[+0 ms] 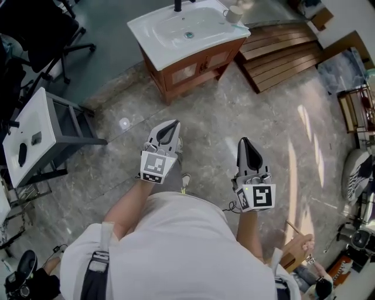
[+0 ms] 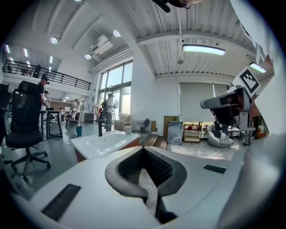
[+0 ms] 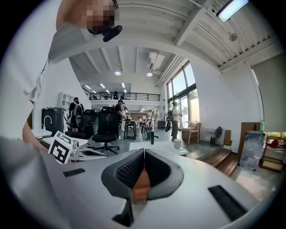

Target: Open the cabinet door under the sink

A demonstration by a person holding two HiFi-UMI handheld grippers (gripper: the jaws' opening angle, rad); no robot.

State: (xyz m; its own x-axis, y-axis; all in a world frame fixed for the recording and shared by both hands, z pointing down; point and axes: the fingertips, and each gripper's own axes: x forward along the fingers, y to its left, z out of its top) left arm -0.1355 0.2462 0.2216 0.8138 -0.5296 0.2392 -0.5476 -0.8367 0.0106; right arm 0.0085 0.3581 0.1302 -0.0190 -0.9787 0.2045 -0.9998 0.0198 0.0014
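1. Person: white shirt (image 1: pixel 176 246) fills the bottom of the head view, with both forearms reaching forward, each hand holding one tool.
2. Left gripper (image 1: pixel 170 126): held low over the floor, tip pointing ahead. In its own view (image 2: pixel 143 150) the two dark fingers meet at the tips, with only the hollow of the pads behind them; nothing is between them.
3. Right gripper (image 1: pixel 246 146): beside the left one, apart from it, at about the same height. Its own view (image 3: pixel 144 154) shows the fingers pressed together at the tips, holding nothing.
4. Floor (image 1: pixel 234 111): grey marbled tile, sunlit streaks at right.
5. Grey stand (image 1: pixel 61 126): at left, with a white top, well apart from both tools.
6. Sink (image 1: pixel 176 29): white basin on top of a wooden cabinet (image 1: pixel 170 82), standing ahead of the person and well beyond both tools; neither one touches it. Also seen in the left gripper view (image 2: pixel 105 142).
7. Cabinet doors (image 1: pixel 183 71): two pale panels in the wooden front under the basin, both lying flush and closed.
8. Tap (image 1: pixel 177 6): black, upright at the basin's far edge.
9. Cup (image 1: pixel 234 13): white, on the basin's right corner.
10. Wooden planks (image 1: pixel 281 50): stacked flat on the floor just right of the cabinet.
11. Office chair (image 1: pixel 41 29): black, far left.
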